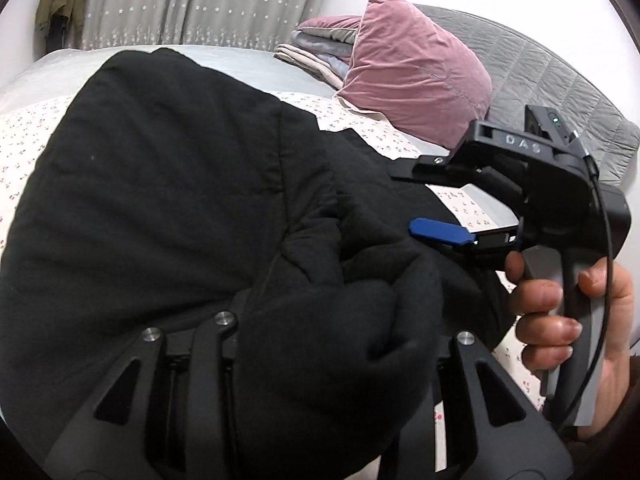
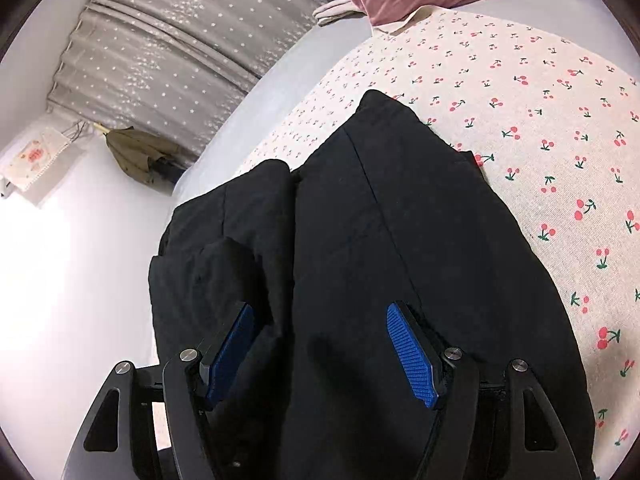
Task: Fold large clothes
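Observation:
A large black padded coat (image 1: 168,184) lies on a cherry-print sheet (image 2: 540,128) on the bed. In the left wrist view a thick fold of the coat fills the space between my left gripper's (image 1: 320,344) fingers and hides the pads, so it seems shut on the coat. My right gripper (image 1: 444,204) shows there at the right, held in a hand, one blue pad lying on the coat. In the right wrist view the coat (image 2: 400,220) bulges between the two spread blue pads (image 2: 412,356) of my right gripper (image 2: 324,354).
A pink velvet pillow (image 1: 412,76) and folded blankets (image 1: 316,48) sit at the head of the bed against a grey quilted headboard (image 1: 560,80). Grey star-print curtains (image 1: 192,0) hang behind. An olive garment (image 1: 60,4) hangs by the wall.

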The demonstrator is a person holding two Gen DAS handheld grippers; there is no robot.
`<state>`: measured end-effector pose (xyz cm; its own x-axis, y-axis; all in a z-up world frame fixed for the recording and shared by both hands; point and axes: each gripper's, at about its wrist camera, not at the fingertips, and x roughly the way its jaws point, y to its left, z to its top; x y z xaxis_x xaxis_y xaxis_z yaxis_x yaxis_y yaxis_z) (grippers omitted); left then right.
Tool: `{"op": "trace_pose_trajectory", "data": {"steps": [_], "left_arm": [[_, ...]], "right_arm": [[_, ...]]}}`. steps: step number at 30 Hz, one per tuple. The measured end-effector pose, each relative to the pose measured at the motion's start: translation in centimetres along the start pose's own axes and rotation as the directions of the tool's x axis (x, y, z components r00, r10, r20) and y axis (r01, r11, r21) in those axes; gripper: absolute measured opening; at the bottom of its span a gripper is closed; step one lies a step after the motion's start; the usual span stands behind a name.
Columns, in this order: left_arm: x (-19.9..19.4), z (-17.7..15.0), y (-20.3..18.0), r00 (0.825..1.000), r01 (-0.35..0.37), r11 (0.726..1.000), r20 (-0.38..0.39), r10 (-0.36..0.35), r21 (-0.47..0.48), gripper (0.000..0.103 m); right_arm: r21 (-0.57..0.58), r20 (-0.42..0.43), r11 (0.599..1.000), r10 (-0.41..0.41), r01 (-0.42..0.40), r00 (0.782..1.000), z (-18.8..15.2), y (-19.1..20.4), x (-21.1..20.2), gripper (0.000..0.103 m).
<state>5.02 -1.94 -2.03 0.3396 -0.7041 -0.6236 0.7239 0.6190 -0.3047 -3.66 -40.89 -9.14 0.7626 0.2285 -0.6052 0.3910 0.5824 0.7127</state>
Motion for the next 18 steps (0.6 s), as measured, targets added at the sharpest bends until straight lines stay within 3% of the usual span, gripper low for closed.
{"op": "trace_pose_trajectory", "data": {"steps": [3,11,15,18], "left_arm": [[-1.2,-0.1,-0.3,0.999,0.042,0.999,-0.017,-0.041,0.014,0.048],[-4.2,-1.4,-2.9,0.993,0.103,0.979,-0.081,-0.090,0.178,0.068],[-6.3,-1.5,-3.8,0.974,0.215,0.951,-0.117,-0.193,0.223,0.076],[-8.2,-1.2,-3.4,0.965,0.260,0.938,-0.084,-0.247,0.229,0.076]], "right_arm": [[0.004,-0.022,1.000,0.024,-0.024,0.999,-0.4,1.1,1.1,0.072],[0.030,-0.061,0.997,0.076,-0.074,0.995,0.9,1.7,2.2,0.078],[0.037,-0.068,0.994,0.101,-0.098,0.993,1.1,1.2,0.6,0.079],[0.035,-0.063,0.994,0.105,-0.102,0.993,1.0,1.1,0.1,0.079]]}}
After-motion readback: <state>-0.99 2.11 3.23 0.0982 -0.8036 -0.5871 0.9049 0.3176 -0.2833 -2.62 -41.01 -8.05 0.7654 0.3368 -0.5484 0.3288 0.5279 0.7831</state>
